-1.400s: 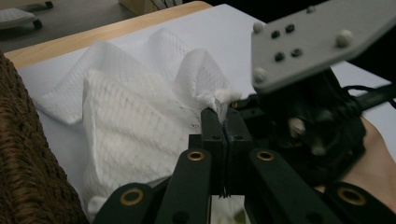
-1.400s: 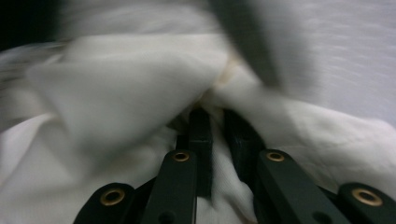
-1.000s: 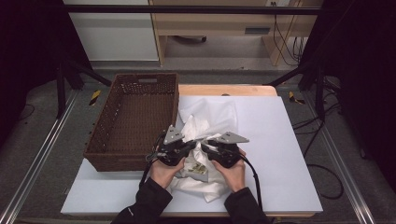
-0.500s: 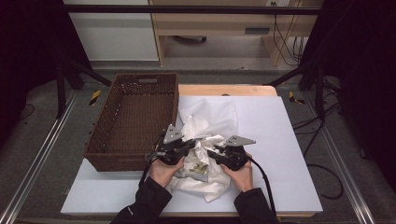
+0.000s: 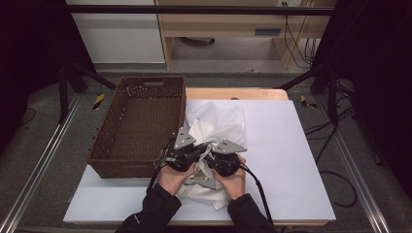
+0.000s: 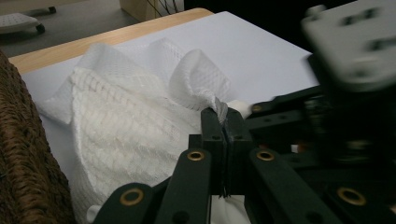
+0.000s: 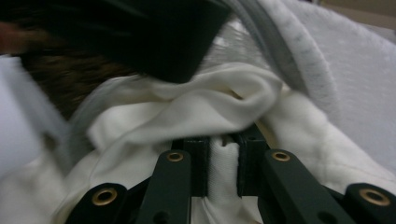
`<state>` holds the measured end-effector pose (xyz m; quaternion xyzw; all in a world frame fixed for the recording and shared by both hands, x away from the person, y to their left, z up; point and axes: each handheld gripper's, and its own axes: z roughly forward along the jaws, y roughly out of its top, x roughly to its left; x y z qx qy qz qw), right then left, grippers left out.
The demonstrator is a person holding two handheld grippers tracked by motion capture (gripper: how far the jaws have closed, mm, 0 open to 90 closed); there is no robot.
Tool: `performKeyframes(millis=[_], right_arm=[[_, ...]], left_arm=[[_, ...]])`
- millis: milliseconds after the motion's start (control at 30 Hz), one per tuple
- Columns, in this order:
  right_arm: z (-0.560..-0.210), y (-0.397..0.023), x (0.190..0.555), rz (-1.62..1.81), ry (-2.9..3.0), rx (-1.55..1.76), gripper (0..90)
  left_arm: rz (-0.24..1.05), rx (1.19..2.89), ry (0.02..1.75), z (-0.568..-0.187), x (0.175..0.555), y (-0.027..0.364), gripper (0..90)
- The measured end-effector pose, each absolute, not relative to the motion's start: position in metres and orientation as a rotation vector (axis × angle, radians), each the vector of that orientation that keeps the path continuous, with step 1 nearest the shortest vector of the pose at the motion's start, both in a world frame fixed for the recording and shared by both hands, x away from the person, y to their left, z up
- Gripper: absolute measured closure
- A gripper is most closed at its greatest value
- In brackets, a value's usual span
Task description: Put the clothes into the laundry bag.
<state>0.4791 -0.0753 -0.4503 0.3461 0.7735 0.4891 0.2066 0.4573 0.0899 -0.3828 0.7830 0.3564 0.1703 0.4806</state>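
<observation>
On the white table (image 5: 291, 160), right gripper (image 5: 219, 162) now nearer left gripper (image 5: 187, 154).

Even overhead light whitens the table (image 5: 291, 145); the room's sides fall dark. Beyond the left gripper (image 6: 226, 122) jaws, right side, a grey plate (image 6: 355, 42) smears. Above the right gripper (image 7: 223, 149) jaws, a black shape blurs.

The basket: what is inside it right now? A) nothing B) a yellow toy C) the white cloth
A: the brown basket shows only its bare woven bottom, while the white cloth lies beside it on the table.
</observation>
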Motion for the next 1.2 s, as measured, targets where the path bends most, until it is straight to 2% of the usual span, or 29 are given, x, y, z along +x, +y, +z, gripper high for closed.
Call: performKeyframes(millis=[200,300,533,633,700,800,867,900,967,1033,1200], right_arm=[[-0.472,-0.061,0.502,1.291,2.068,1.127,78.6],[-0.47,-0.064,0.503,1.303,2.086,1.118,76.0],[-0.448,-0.126,0.477,1.466,2.063,1.03,56.9],[-0.442,-0.152,0.471,1.434,2.045,1.02,46.9],[-0.449,-0.16,0.478,1.384,2.065,1.048,40.1],[-0.469,-0.153,0.494,1.313,2.15,1.103,36.5],[-0.486,-0.144,0.504,1.279,2.202,1.119,44.4],[-0.488,-0.139,0.507,1.216,2.231,1.137,55.1],[-0.487,-0.137,0.505,1.239,2.254,1.096,82.4],[-0.486,-0.136,0.501,1.22,2.287,1.076,87.4],[-0.465,-0.136,0.482,1.436,2.29,0.949,88.3]], left_arm=[[0.383,1.916,0.885,-0.389,0.46,0.093,89.5],[0.424,1.921,0.879,-0.39,0.461,0.095,89.5],[0.446,1.935,0.873,-0.389,0.463,0.104,89.4],[0.455,1.943,0.869,-0.388,0.463,0.101,89.4],[0.461,1.947,0.864,-0.386,0.464,0.098,89.4],[0.464,1.955,0.856,-0.383,0.465,0.097,89.4],[0.459,1.958,0.858,-0.383,0.465,0.098,89.4],[0.459,1.958,0.858,-0.384,0.465,0.098,89.4],[0.453,1.956,0.861,-0.384,0.466,0.1,89.4],[0.451,1.956,0.865,-0.385,0.467,0.1,89.4],[0.458,1.943,0.879,-0.383,0.469,0.102,89.3]])
